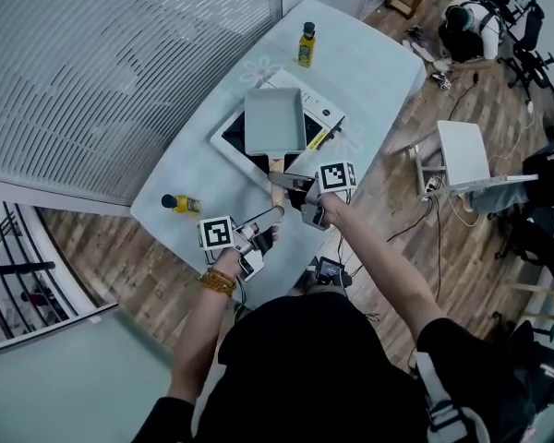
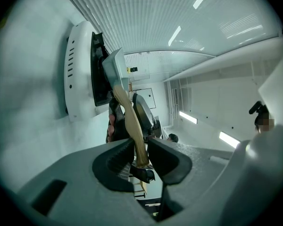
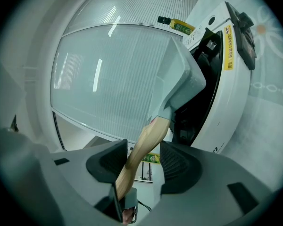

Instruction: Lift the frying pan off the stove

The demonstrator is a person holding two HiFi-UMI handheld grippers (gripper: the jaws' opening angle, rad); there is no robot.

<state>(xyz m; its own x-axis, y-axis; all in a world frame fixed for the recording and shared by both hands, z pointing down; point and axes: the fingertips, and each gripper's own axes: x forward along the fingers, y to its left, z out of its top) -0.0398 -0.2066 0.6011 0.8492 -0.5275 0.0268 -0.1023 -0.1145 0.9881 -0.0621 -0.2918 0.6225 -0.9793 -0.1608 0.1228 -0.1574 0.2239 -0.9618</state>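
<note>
grippers: two; left gripper (image 1: 270,216) and right gripper (image 1: 291,185), one marker cube on each
pans: one frying pan (image 1: 275,121); one wooden handle (image 1: 277,166)
stoves: one stove (image 1: 331,115); white casing, black top; sat on the pale table (image 1: 369,53)
bottles: two; upright bottle (image 1: 307,44) at the table's far end; lying bottle (image 1: 180,203) near the table's left edge; both yellow with dark caps
pan look: rectangular; grey; shallow straight walls; handle light wood, slightly curved, pointed toward the person
pan position: over the stove's black top, covering much of it; gripper views showed it at an angle to that top; could not tell whether it touched the stove
left gripper: jaws drawn in narrow on the handle's free end; pads pressed on both sides of the wood
right gripper: jaws stood wide apart; handle ran between them, lying against one jaw with a clear gap to the other; no grip; sat on the handle nearer the pan than the left gripper did
</note>
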